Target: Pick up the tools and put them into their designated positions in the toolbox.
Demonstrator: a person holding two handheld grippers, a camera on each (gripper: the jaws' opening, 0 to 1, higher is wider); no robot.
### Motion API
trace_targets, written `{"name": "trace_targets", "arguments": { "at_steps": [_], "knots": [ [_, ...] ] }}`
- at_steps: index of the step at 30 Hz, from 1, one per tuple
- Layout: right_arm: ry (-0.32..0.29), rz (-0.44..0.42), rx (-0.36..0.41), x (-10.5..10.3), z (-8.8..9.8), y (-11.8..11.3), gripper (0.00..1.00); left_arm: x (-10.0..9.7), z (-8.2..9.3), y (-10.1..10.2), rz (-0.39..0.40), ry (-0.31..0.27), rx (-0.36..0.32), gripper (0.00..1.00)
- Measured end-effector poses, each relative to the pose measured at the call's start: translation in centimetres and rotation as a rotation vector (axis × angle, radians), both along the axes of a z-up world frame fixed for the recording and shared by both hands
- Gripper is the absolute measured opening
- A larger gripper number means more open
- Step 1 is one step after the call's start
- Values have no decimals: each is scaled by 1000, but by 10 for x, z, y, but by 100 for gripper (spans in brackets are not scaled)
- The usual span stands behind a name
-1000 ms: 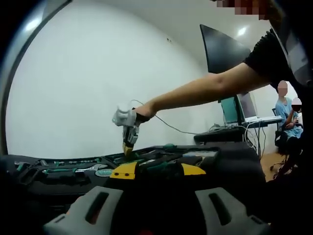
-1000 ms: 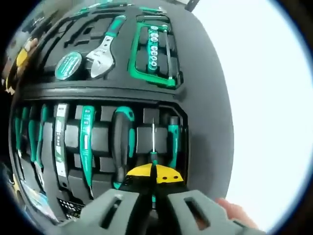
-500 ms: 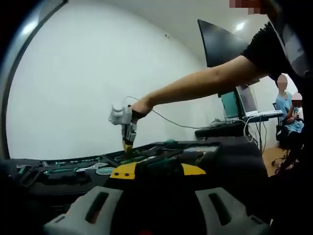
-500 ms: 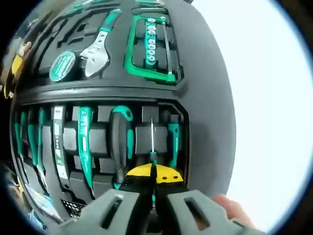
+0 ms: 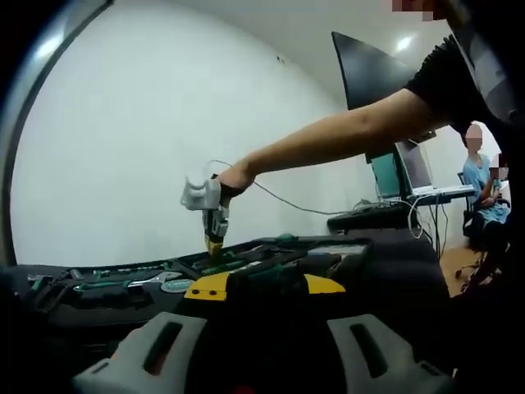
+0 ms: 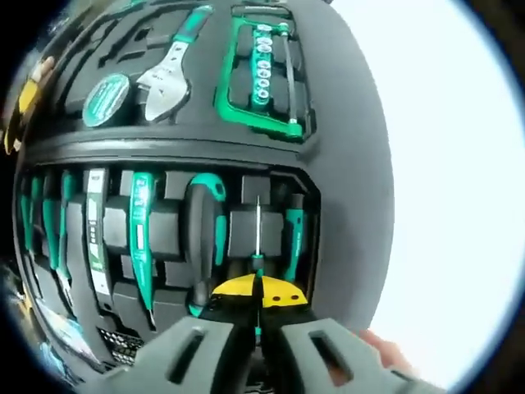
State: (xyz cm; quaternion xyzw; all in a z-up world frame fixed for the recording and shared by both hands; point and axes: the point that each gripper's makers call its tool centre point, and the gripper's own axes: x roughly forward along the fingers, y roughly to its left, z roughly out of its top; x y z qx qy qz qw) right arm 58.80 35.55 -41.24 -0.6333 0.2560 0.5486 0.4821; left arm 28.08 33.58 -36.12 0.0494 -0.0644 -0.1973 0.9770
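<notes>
Little has moved since half a second ago: in the right gripper view the toolbox (image 6: 344, 164) sits slightly rotated in frame, a camera shift; the right gripper (image 6: 260, 294) stays clamped on the small screwdriver (image 6: 257, 238). Its yellow-tipped fingers (image 6: 234, 289) are closed to a narrow slit, pinching the screwdriver's green handle end at 6 o'clock, thin shaft pointing to 12 o'clock over a foam slot. At 9 o'clock of it lies a thick black-and-green screwdriver (image 6: 205, 234); at 3 o'clock a short green tool (image 6: 293, 242). Further toward 12 o'clock: adjustable wrench (image 6: 172, 70), round tape measure (image 6: 107, 98), green-framed socket set (image 6: 264, 70).

Left gripper view: left gripper (image 5: 262, 287) held low near the toolbox edge (image 5: 394, 263), yellow-tipped fingers (image 5: 205, 289) apart, nothing between them. At 11 o'clock the right gripper (image 5: 215, 242) points down into the toolbox, held by the person's hand (image 5: 234, 179).
</notes>
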Motion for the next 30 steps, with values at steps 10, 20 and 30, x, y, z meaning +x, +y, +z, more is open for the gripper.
{"name": "trace_targets", "arguments": {
  "at_steps": [10,20,30],
  "knots": [
    [51,-71,-60,20,1,-53,0,-1,3,-2,-17,-9,-25,31],
    [-43,-76,-73,35,-10,-37,0,1,-2,-3,3,10,6,31],
    [22,-13,28,39,7,-43,0,-1,3,0,-16,-6,-32,31]
  ]
}}
